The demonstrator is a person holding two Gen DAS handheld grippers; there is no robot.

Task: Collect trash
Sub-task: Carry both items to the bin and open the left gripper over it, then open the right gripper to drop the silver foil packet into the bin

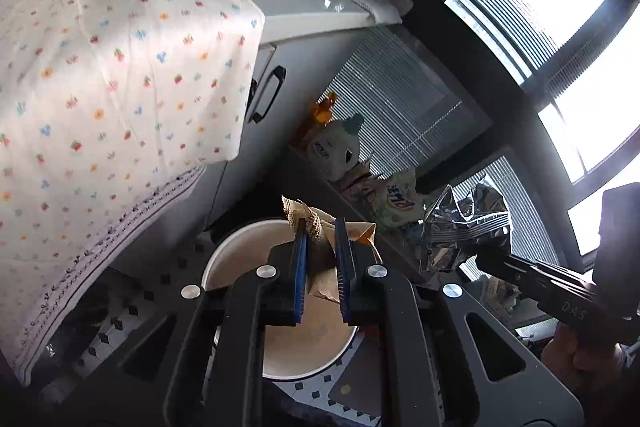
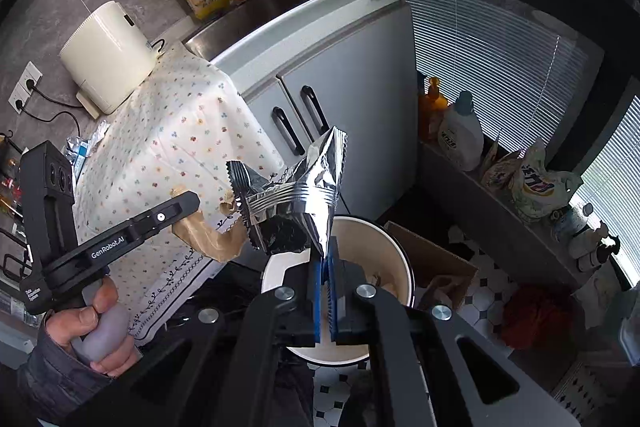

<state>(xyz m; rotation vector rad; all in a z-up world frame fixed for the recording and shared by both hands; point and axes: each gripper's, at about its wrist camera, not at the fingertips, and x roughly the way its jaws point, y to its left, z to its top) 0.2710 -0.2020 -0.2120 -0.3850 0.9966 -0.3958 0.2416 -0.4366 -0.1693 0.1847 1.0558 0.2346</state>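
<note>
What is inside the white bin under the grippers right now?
The white bin shows mostly bare cream wall, with something small near its right side. The silver wrapper, brown wrapper and fingers cover the rest.

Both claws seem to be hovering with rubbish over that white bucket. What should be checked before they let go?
1. Left gripper has the brown paper wrapper between its pads: ok.
2. Right gripper shut on the silver foil bag: ok.
3. White bin open, no lid in the way: ok.
4. Brown wrapper above the bin mouth: ok in the left wrist view.
5. Foil bag fully over the bin: cannot tell; it sticks out toward the floral cloth.
</note>
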